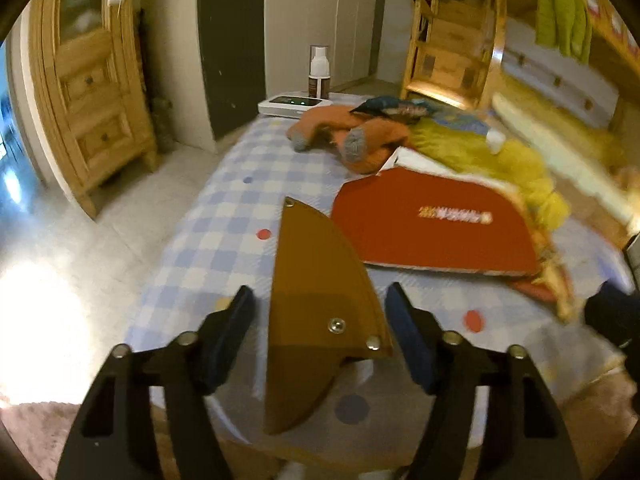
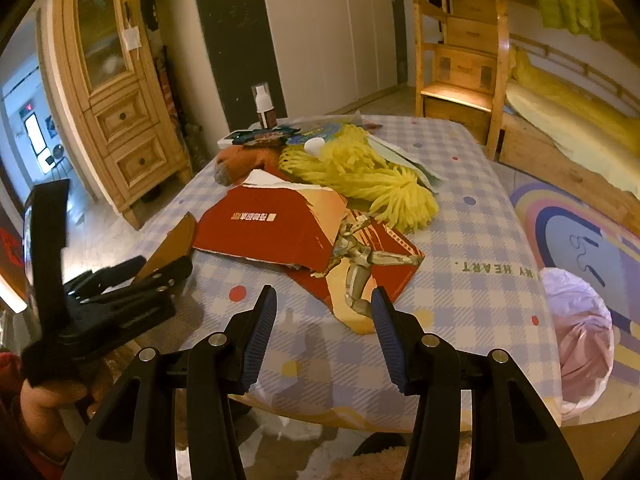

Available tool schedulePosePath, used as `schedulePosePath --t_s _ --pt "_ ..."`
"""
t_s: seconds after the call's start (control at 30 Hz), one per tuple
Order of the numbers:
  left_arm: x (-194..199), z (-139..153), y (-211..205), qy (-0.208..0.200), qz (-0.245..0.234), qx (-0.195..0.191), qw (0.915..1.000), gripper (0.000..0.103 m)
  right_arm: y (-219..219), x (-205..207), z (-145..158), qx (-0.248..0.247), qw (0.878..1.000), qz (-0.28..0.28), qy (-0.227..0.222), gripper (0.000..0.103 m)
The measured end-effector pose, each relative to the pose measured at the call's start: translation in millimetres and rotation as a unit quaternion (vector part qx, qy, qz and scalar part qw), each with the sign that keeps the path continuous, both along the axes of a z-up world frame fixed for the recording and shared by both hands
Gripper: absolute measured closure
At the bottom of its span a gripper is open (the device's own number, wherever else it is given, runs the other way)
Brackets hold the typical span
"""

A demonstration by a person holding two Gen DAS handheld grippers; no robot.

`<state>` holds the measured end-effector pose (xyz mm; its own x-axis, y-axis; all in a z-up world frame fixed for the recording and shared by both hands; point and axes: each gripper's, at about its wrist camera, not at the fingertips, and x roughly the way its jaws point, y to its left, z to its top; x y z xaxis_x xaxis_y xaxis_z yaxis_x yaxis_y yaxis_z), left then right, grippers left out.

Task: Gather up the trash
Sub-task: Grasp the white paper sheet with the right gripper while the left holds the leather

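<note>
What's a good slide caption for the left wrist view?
Open left gripper straddling a brown leather sheath on the checked table, torn red cardboard beside it.

My left gripper [image 1: 320, 340] points steeply down, its jaws spread with clear gaps at both pads [image 1: 236, 332]. My right gripper [image 2: 324, 332] tilts down too, jaws parted and empty. My left hand [image 2: 48, 404] grips its handle.

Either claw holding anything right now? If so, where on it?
Nothing is held. The left claw is open around the brown leather sheath, pads not touching it. The right claw is open and empty.
</note>
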<state>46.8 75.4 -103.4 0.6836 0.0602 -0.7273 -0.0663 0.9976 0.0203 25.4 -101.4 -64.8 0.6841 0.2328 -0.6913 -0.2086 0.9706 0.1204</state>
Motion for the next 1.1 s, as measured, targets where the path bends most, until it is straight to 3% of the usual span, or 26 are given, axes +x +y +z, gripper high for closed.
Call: schedulePosePath --t_s 0.03,0.1,0.2,0.3,0.47,0.57,0.9,1.1 --pt "-1.3 -0.5 -2.3 -0.003 -0.002 0.011 0.9999 0.048 0.1 0.0 0.6 0.0 1.0 0.0 0.0 0.052" --pt "-5.8 0.5 -1.8 -0.002 -0.008 0.008 0.9999 0.048 0.1 0.1 0.4 0.0 1.0 0.0 0.0 0.052" --pt "-14.4 5.3 8.2 -0.006 -0.014 -0.024 0.9996 0.049 1.2 -0.3 0.7 -0.003 1.0 0.003 0.0 0.052" --pt "-25.9 23.7 16.5 -0.036 -0.031 -0.053 0.9975 0.049 5.4 1.7 0.2 -0.009 1.0 0.011 -0.001 0.052" --pt "-31.1 52.9 24.3 -0.075 -0.056 -0.065 0.9935 0.049 22.7 16.0 -4.9 -0.037 0.999 0.021 -0.001 0.052" --pt "-26.0 56.2 25.7 -0.083 -0.062 -0.07 0.9922 0.049 32.5 28.1 -7.8 -0.059 0.998 0.018 -0.008 0.035" --pt "-14.5 43.6 32.9 -0.064 -0.053 -0.1 0.9916 0.049 55.3 48.6 -30.2 -0.145 0.989 0.011 -0.01 0.025" --pt "-9.8 39.2 37.3 -0.053 -0.044 -0.111 0.9914 0.049 57.6 53.4 -25.3 -0.148 0.988 0.0 -0.035 0.025"
